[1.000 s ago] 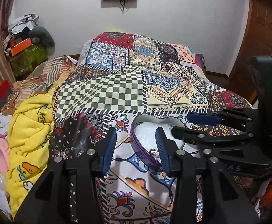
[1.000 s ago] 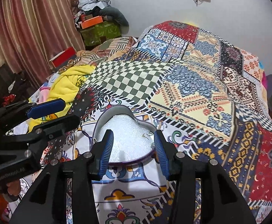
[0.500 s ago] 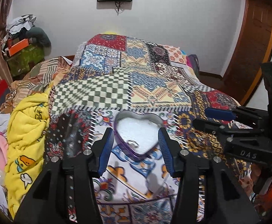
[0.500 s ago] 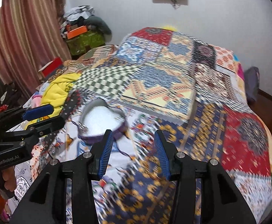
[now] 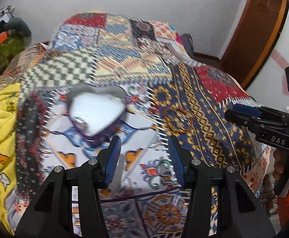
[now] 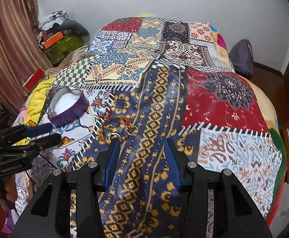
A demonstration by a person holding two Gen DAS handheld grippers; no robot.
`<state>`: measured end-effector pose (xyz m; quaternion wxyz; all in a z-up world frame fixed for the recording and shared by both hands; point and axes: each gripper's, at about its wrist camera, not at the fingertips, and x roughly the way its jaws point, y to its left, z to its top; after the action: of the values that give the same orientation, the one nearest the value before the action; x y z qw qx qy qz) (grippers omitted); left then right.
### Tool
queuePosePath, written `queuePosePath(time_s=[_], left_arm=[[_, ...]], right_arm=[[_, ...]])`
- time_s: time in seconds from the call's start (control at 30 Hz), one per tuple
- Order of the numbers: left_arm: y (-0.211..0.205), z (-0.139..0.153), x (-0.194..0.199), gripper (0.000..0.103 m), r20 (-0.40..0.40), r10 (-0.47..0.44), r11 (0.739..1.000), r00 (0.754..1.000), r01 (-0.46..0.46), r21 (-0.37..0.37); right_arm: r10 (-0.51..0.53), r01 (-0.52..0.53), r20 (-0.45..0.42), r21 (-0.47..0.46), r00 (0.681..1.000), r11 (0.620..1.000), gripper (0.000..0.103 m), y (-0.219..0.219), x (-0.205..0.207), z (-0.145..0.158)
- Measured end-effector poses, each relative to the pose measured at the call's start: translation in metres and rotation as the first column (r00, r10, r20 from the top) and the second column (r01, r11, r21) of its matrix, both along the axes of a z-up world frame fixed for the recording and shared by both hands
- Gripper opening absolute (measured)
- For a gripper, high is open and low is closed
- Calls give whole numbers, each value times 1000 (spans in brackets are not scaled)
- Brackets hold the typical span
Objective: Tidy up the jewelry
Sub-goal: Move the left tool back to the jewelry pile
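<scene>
A purple heart-shaped box point(image 6: 68, 107) with a white lining sits open on the patchwork bedspread; a small piece of jewelry lies at its near edge. It is blurred in the left wrist view point(image 5: 96, 109). A loose pile of gold and amber jewelry point(image 6: 118, 128) lies on the blue-and-yellow patch, just beyond my right gripper's left finger; it also shows in the left wrist view point(image 5: 179, 119). My right gripper point(image 6: 141, 148) is open and empty. My left gripper point(image 5: 144, 148) is open and empty, above the bedspread between box and pile.
The patchwork bedspread point(image 6: 223, 103) covers the whole bed. A yellow blanket point(image 5: 1, 129) lies bunched at the left edge. Boxes and clothes point(image 6: 61, 39) are stacked by the curtain. A wooden door point(image 5: 259, 29) stands at the right.
Both grippers have pulled back from the heart box and swung right. The box now sits left of both grippers, and the jewelry pile has come into view.
</scene>
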<state>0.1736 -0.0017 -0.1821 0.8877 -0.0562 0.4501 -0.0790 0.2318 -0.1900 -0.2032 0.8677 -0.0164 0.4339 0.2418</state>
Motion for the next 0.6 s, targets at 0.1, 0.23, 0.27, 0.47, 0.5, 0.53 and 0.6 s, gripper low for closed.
queuePosePath(time_s=[0.1,0.23,0.27,0.47,0.5,0.53,0.6], left_arm=[[-11,-11,9,48,-30,-20,1000,999,20,-20],[-21,-22,22,48,-57,-31,999,998,28,-45],[-23,-23,25,44,-59,-31,998,998,28,-48],[-36,-32,51,21,-72,-45,999,996,42,-34],[-39,-33,55,19,-74,-53,998,996,50,-33],[-42,-33,57,17,-74,-61,998,995,58,-34],[-48,-32,60,17,-66,-86,996,994,83,-44]], right_arm=[[4,-4,-11,10,1000,1000,42,-4,2,-3],[8,-7,-26,27,1000,1000,42,-7,4,-8],[9,-8,-28,30,1000,1000,42,-8,5,-9],[17,-15,-37,38,999,999,42,-10,8,-13],[18,-16,-37,37,999,999,42,-10,8,-13],[20,-19,-37,35,999,999,42,-11,8,-14],[25,-24,-39,34,999,999,42,-10,9,-16]])
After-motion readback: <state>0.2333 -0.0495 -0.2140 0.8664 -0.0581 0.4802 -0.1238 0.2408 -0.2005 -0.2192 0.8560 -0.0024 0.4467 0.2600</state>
